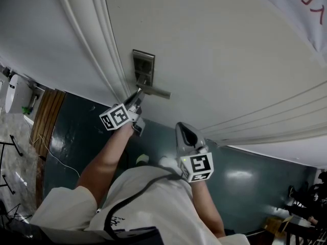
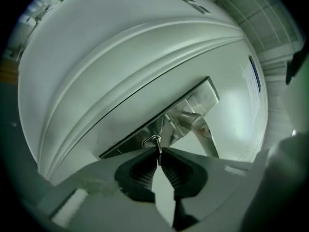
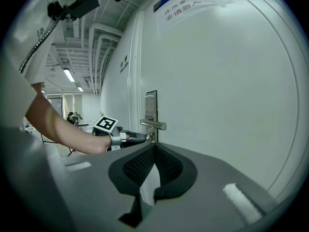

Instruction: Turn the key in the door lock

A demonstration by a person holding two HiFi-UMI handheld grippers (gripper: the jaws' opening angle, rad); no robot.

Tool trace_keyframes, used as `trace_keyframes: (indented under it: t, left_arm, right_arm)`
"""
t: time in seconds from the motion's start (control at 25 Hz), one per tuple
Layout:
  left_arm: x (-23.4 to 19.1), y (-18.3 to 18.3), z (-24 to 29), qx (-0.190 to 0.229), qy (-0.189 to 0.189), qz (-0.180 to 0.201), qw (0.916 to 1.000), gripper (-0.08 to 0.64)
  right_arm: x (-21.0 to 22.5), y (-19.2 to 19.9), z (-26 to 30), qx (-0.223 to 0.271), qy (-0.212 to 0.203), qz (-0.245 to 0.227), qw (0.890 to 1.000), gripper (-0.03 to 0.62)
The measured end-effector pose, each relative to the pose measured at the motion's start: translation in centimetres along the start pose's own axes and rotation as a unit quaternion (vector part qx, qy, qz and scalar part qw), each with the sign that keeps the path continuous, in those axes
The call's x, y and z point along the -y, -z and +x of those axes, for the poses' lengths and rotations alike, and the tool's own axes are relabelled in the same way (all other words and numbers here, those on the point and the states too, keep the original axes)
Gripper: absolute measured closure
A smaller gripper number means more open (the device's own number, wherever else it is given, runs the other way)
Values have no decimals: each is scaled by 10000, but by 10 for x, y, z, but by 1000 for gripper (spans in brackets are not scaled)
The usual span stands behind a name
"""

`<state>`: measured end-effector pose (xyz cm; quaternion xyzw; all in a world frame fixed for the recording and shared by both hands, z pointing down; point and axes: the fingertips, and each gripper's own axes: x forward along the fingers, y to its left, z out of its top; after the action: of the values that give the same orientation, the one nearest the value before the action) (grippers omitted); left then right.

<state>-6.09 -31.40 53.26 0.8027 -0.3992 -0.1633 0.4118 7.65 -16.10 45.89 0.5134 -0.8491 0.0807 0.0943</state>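
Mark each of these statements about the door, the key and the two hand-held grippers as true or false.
1. The left hand-held gripper is closed on the key in the lock plate. True.
2. The right hand-held gripper holds the door handle. False: it is held back from the door, its jaws together on nothing.
3. The door handle is a round knob. False: it is a straight lever.
4. A paper notice hangs on the door, higher than the lock plate. True.
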Motion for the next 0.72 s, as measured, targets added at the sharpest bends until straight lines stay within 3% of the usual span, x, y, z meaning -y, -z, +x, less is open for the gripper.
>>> trace_keyframes:
  t: [0.16,0.4,0.52,0.72]
  left_arm:
    - [0,-1,0,168,343,-932,9949,531]
    - [0,-1,1,309,618,-1697,9831,531]
    - [-1,-1,0,318,626,-1715,9827,530]
    - [-1,-1,1,247,519,-1361,9890,526]
  right_arm:
    - [0,0,-1,9,5,6,10000,584]
    - [-2,-2,-1,37,6,-12,10000,584]
    - [0,-2,-2,46,29,-3,10000,584]
    - [2,-3,-5,73,78,9,9999,584]
